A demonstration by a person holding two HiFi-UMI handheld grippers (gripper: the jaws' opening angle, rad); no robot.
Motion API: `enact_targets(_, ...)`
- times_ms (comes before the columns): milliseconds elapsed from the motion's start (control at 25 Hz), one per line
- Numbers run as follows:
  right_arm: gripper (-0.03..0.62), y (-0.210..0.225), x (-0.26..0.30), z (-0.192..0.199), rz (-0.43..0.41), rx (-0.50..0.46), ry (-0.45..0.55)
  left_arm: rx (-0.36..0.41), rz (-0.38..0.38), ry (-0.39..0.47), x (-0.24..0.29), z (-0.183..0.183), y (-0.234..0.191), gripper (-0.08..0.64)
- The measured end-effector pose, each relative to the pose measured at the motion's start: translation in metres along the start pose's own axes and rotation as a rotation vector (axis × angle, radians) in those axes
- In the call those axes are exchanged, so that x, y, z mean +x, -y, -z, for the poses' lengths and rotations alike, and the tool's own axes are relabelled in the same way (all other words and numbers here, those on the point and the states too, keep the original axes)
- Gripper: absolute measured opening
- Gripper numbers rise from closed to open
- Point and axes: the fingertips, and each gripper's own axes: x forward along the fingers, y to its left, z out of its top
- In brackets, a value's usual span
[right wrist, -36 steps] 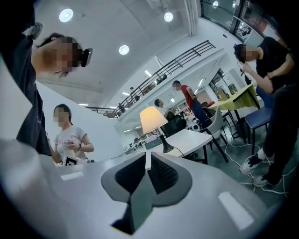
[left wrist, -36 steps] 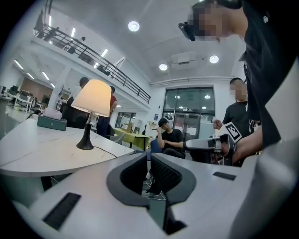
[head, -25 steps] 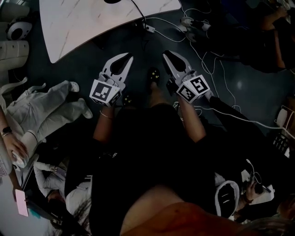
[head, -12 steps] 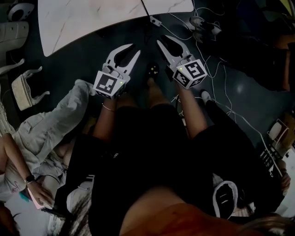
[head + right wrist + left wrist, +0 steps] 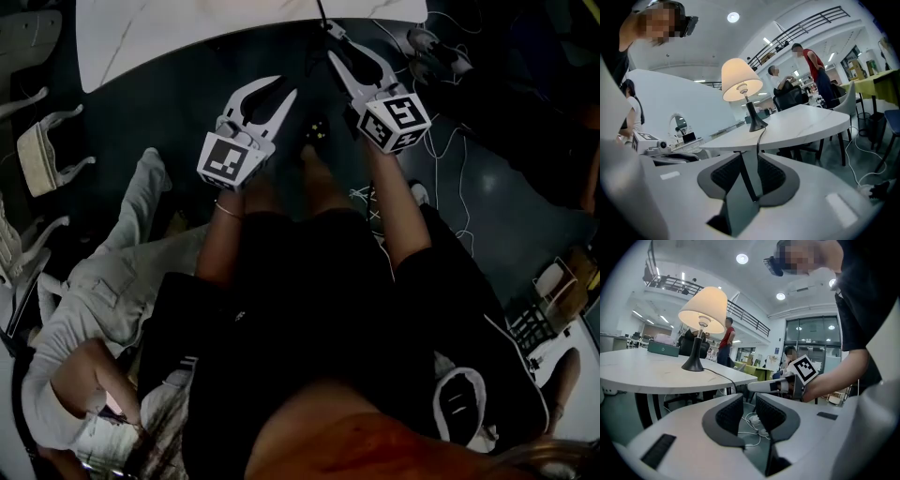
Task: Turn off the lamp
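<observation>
Right gripper (image 5: pixel 749 176): jaws apart, having just been opening, and the pads press on nothing. Through the gap we see only a pale upright strip under the table (image 5: pixel 806 123); we cannot tell what it is. Above the jaws the cord (image 5: pixel 759 136) drops over the table edge. Left gripper (image 5: pixel 748 411): jaws a narrow way apart and empty, with only loose floor cables (image 5: pixel 752 420) showing beyond them.

In the head view both grippers sit in the upper middle of the frame and point toward the table edge at the top. The right one lies nearer the cord.

The lamp (image 5: pixel 742 79) stands upright on the white table, upper centre of the right gripper view and upper left of the left gripper view. Its shade glows in both, so we judge it to be on. The cord runs from its base (image 5: pixel 756 124) toward the near edge of the table.

Step in hand, in our judgement: the approach. No contact has been made with the lamp or the cord.

Next move, in our judgement: find the switch (we cannot pick it out in any view; it may sit on the cord near the table edge). Then carry the opened right gripper to it and press or pinch it squarely. The cord hangs slack, so it may swing away from a push
</observation>
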Motion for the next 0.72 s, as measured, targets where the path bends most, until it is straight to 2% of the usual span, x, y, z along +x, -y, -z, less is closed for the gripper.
enact_targets(440, 0.083, 0.018, 0.036, 0.015, -0.022, -0.01, -0.04, -0.03, -0.083, 0.006, -0.003, 0.028, -0.024, 0.071)
enact_targets(720, 0.083, 0.025, 0.047, 0.017, -0.048, 0.001, -0.04, -0.041, -0.073, -0.008, 0.012, 0.038, -0.028, 0.071)
